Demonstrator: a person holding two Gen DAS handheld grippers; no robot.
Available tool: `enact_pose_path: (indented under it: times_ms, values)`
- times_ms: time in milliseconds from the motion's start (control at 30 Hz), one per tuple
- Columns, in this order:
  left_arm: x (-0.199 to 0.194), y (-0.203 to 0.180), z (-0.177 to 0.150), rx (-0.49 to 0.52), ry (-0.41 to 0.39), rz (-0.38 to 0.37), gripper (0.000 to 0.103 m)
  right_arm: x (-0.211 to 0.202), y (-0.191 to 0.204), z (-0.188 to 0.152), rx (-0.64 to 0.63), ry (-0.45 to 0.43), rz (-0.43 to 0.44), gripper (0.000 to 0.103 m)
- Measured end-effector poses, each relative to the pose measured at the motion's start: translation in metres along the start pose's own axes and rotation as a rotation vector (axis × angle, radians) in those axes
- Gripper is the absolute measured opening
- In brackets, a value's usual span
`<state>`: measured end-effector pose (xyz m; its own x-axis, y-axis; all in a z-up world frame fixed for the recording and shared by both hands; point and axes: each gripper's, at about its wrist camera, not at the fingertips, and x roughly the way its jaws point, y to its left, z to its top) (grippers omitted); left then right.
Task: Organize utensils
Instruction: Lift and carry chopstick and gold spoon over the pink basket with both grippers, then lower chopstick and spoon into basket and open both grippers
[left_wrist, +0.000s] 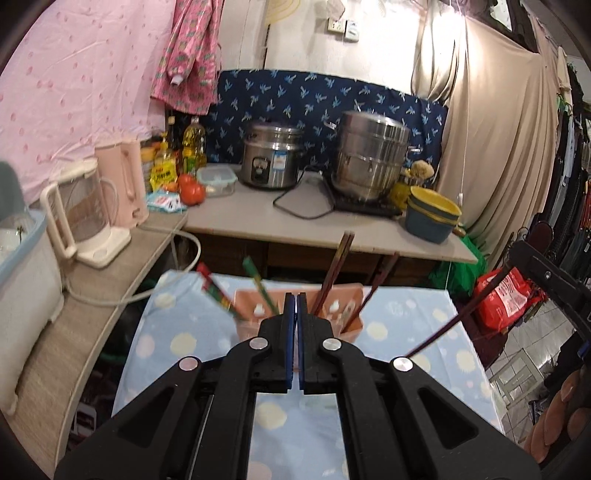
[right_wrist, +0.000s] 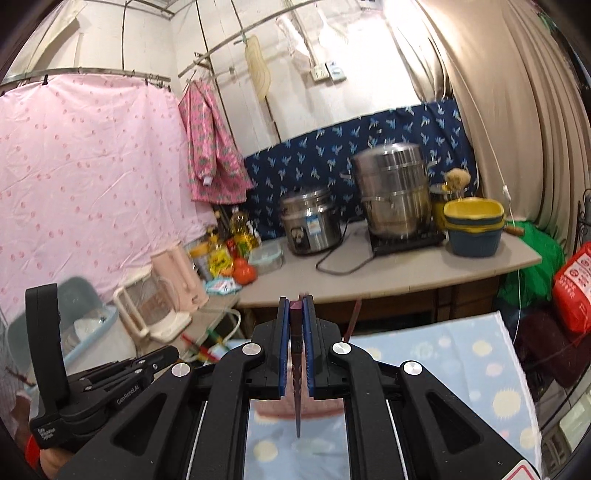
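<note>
A pink utensil holder (left_wrist: 332, 299) stands on the blue dotted tablecloth (left_wrist: 177, 339). It holds brown chopsticks (left_wrist: 338, 264) on its right side and green-and-red chopsticks (left_wrist: 218, 291) on its left. My left gripper (left_wrist: 296, 301) is shut and empty just in front of the holder. My right gripper (right_wrist: 296, 306) is shut on a dark brown chopstick (right_wrist: 296, 387), which hangs point down above the holder's rim (right_wrist: 299, 410). That chopstick also shows in the left wrist view (left_wrist: 439, 334), slanting in from the right.
A counter (left_wrist: 258, 218) behind the table carries a rice cooker (left_wrist: 271, 157), a steel steamer pot (left_wrist: 371, 155), stacked bowls (left_wrist: 432, 218), tomatoes (left_wrist: 192, 190) and bottles. Kettles (left_wrist: 85, 206) stand on the left shelf. A red bag (left_wrist: 502, 299) lies on the floor to the right.
</note>
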<state>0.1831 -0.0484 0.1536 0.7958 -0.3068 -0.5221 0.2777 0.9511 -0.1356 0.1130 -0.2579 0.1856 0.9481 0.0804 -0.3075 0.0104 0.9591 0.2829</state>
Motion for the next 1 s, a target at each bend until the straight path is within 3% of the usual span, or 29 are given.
enact_pose_path:
  times_ms: [233, 533, 833, 1000]
  values:
    - [0.046, -0.010, 0.033, 0.026, -0.001, 0.022, 0.001, 0.047, -0.001, 0.039, -0.023, -0.037, -0.032, 0.007]
    - [0.103, -0.007, 0.027, 0.029, 0.073, 0.047, 0.001, 0.113, -0.001, 0.028, -0.071, 0.018, -0.054, 0.007]
    - [0.120, -0.002, 0.011, 0.025, 0.110, 0.054, 0.001, 0.109, -0.003, 0.045, -0.056, -0.020, -0.030, 0.007]
    - [0.128, -0.002, 0.002, 0.013, 0.136, 0.051, 0.001, 0.127, -0.001, 0.024, -0.072, 0.049, -0.032, 0.007]
